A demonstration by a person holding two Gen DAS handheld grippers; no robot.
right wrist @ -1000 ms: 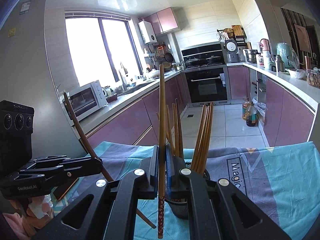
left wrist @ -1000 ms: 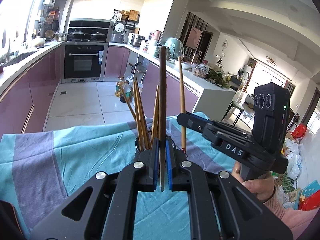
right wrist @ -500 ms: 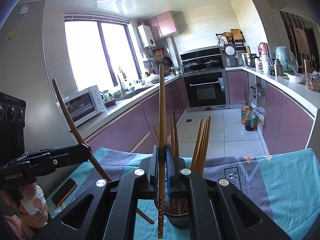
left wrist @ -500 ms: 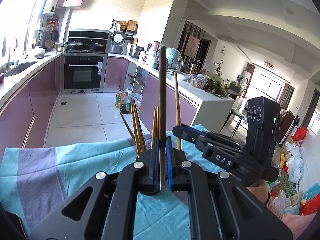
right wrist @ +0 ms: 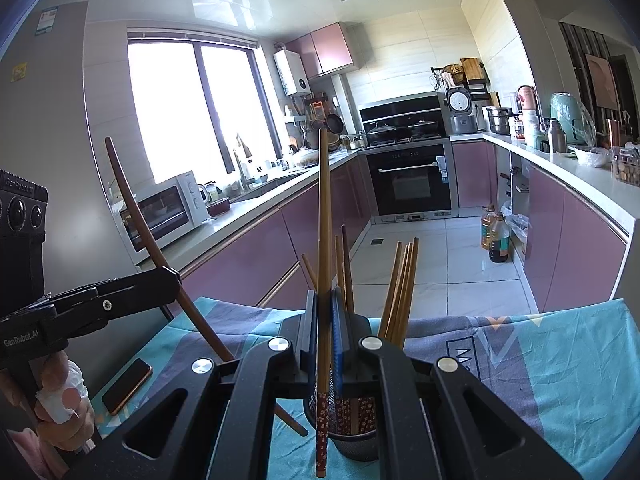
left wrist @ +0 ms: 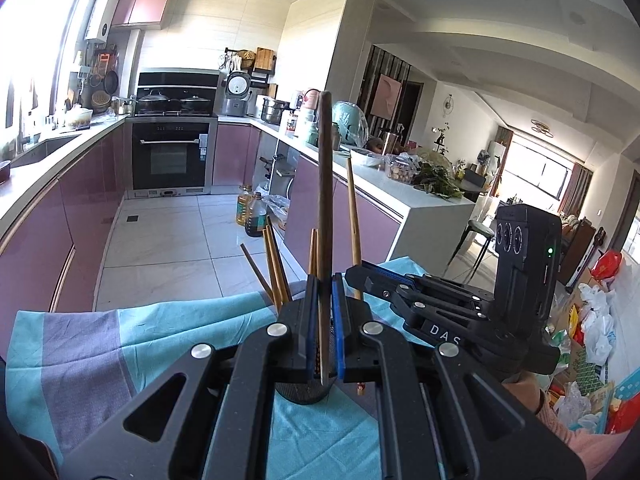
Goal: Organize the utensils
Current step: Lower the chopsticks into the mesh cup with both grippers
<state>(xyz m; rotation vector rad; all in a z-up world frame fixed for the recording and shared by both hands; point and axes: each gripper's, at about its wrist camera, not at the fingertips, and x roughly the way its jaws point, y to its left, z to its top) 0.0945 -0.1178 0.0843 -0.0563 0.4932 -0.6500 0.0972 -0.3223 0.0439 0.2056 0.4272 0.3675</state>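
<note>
My left gripper (left wrist: 325, 320) is shut on a dark brown chopstick (left wrist: 325, 184), held upright just above the black mesh utensil cup (left wrist: 304, 394). My right gripper (right wrist: 324, 328) is shut on a light brown chopstick (right wrist: 324, 216) with a red flowered end, upright beside the same cup (right wrist: 356, 444). Several chopsticks (right wrist: 400, 284) stand in the cup. Each gripper shows in the other's view: the right one (left wrist: 420, 300) at right, the left one (right wrist: 100, 312) at left with its dark chopstick (right wrist: 152, 248) tilted.
The cup stands on a teal and grey tablecloth (left wrist: 120, 344). A phone (right wrist: 128, 386) lies on the cloth at left. Purple kitchen cabinets (right wrist: 256, 256), an oven (right wrist: 412, 184) and a tiled floor lie beyond the table edge.
Both grippers have tilted and lowered slightly toward the cup with their chopsticks still held. The right gripper sits lower in the left wrist view.
</note>
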